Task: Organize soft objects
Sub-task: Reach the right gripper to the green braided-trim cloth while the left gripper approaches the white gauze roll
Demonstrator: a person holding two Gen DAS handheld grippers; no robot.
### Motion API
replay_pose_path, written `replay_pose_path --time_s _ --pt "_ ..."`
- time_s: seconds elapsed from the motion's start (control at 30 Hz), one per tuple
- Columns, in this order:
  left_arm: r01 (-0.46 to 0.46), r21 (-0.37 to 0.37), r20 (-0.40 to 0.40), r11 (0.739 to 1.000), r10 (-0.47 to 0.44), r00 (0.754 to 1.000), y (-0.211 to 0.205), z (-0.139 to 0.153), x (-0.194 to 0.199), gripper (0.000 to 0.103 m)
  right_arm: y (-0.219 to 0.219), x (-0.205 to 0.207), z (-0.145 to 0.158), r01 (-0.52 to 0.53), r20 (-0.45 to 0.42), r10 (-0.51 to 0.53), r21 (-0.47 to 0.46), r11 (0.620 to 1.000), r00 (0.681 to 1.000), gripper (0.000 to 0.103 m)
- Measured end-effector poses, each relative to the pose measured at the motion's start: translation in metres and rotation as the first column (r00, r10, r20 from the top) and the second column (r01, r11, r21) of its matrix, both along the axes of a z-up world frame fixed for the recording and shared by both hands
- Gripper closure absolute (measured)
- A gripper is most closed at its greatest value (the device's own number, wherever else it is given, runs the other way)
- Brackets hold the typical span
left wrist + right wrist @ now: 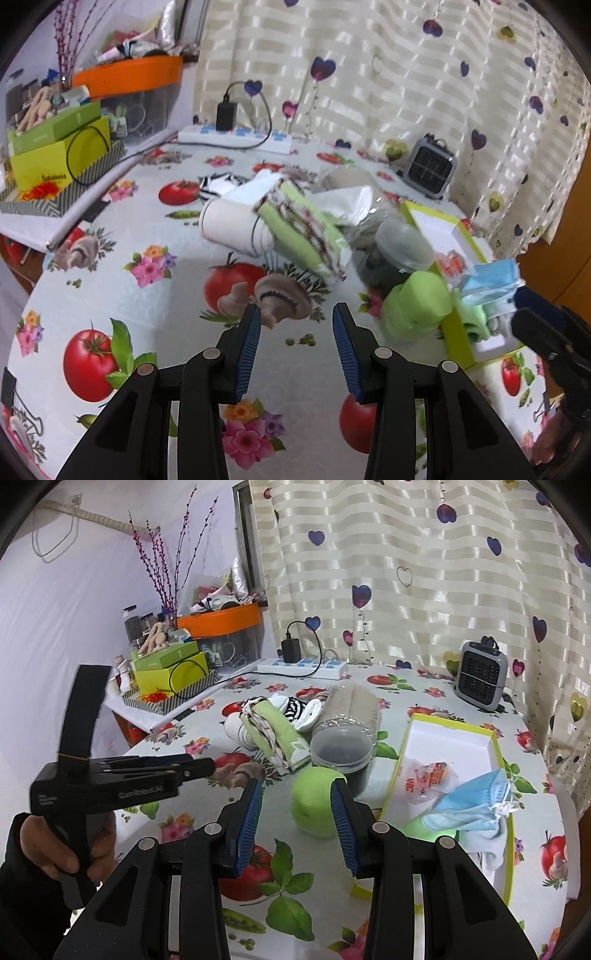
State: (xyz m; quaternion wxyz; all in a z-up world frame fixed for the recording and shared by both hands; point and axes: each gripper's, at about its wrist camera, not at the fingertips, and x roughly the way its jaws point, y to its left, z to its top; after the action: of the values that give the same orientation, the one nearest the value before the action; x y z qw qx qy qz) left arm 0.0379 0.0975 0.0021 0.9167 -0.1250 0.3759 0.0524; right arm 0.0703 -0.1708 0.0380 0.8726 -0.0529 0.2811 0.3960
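A heap of soft things lies mid-table: a folded green cloth (295,229) (273,738), white socks (236,225) and a striped sock (299,705). Beside the heap a clear plastic jar (391,251) (341,749) lies on its side. A rolled green cloth (417,302) (314,805) sits next to the lime-edged box (458,332) (454,731), which holds blue masks (476,805). My right gripper (297,794) is open, and the green roll lies just past its fingertips without touching the pads. My left gripper (296,321) (210,764) is open over bare tablecloth, short of the heap.
At the back stand a white power strip with a charger (232,129) and a small grey fan (480,679). Lime boxes (59,147) and an orange-lidded bin (221,622) crowd the left shelf. A curtain hangs behind the table. A hand (48,845) holds the left gripper.
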Motion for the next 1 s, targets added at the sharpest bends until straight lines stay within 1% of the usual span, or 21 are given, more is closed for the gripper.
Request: replay_pose_path --time_s 0.1,0.17,0.33,0.47,0.63,0.77,0.87,1.0 --pt "0.004 0.024 -0.026 1.0 -0.004 1.0 0.002 -0.009 0.006 0.064 0.002 0.001 -0.001 -0.004 -0.003 0.004 -0.009 1.0 1.0 0.063" --pt "0.01 0.013 -0.038 1.0 -0.01 0.999 0.006 -0.014 0.009 0.064 0.004 0.003 -0.002 -0.004 -0.007 0.004 -0.013 1.0 1.0 0.063" --pt "-0.014 -0.005 -0.026 1.0 0.014 1.0 0.02 -0.013 0.013 0.064 0.015 0.009 0.0 -0.011 -0.01 0.011 -0.027 1.0 1.0 0.063" --pt "-0.042 -0.009 -0.017 0.999 0.042 0.999 0.032 -0.009 0.015 0.064 0.034 0.014 0.002 -0.043 -0.001 0.043 -0.048 0.998 0.999 0.063" --pt "-0.071 -0.021 -0.016 0.997 0.071 0.997 0.046 -0.008 0.016 0.064 0.067 0.025 -0.002 -0.097 -0.003 0.097 -0.093 0.991 0.995 0.063" --pt "-0.089 -0.03 -0.01 0.996 0.089 0.996 0.058 -0.009 0.016 0.064 0.095 0.037 -0.009 -0.134 0.0 0.136 -0.158 0.978 0.991 0.063" --pt "-0.1 -0.039 -0.008 0.994 0.099 0.995 0.066 -0.01 0.016 0.064 0.117 0.044 -0.012 -0.145 0.015 0.153 -0.226 0.963 0.988 0.063" --pt "-0.11 -0.051 -0.004 0.993 0.11 0.994 0.074 -0.011 0.016 0.064 0.147 0.05 -0.02 -0.164 0.056 0.197 -0.358 0.919 0.979 0.063"
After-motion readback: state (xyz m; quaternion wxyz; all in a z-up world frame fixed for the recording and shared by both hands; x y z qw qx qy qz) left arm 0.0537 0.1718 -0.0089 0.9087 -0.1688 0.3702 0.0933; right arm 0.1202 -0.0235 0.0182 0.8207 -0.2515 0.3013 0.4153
